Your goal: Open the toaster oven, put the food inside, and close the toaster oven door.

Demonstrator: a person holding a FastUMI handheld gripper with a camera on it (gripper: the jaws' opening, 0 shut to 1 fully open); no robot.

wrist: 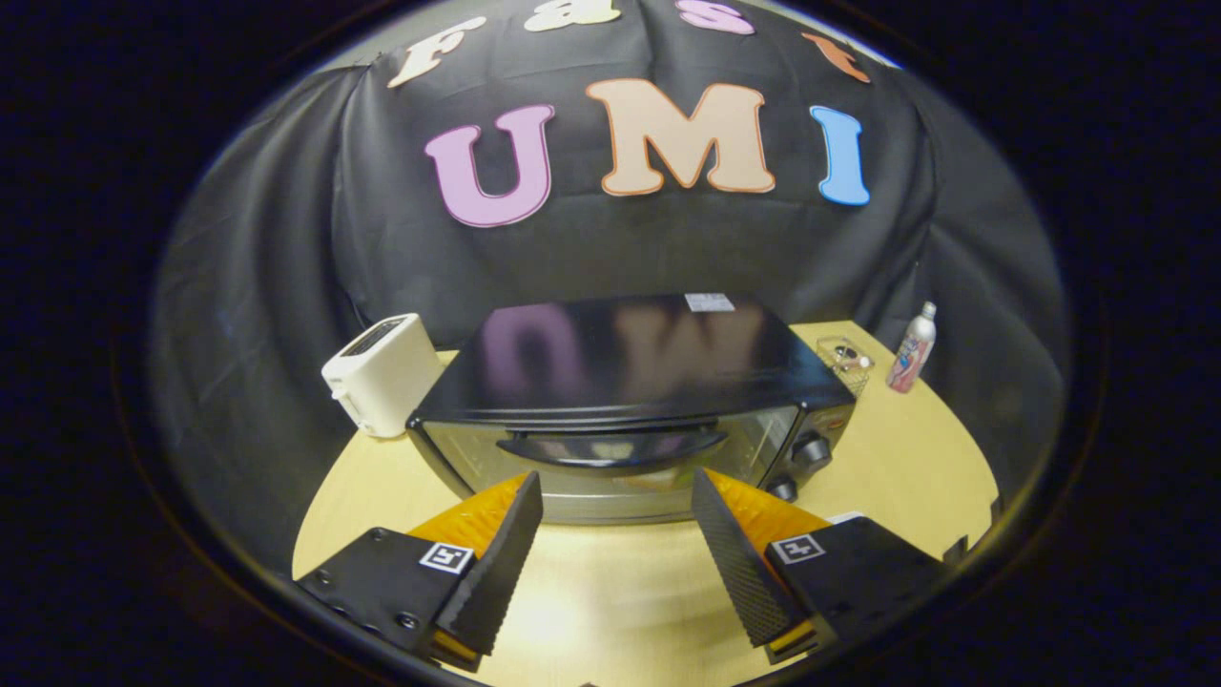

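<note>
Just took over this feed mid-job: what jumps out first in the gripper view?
The black toaster oven dominates, sitting on the wooden table just ahead of the fingers, its door shut and its curved handle facing the open gripper, which holds nothing. A white toaster stands close beside the oven on one side; on the other, beyond its knobs, sit a small clear container and a bottle.

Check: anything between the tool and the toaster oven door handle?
Nothing visible. The tool is open, its fingers apart over bare wooden table, and the curved black door handle of the black toaster oven sits just ahead, door shut. The white toaster stands off to the side.
</note>
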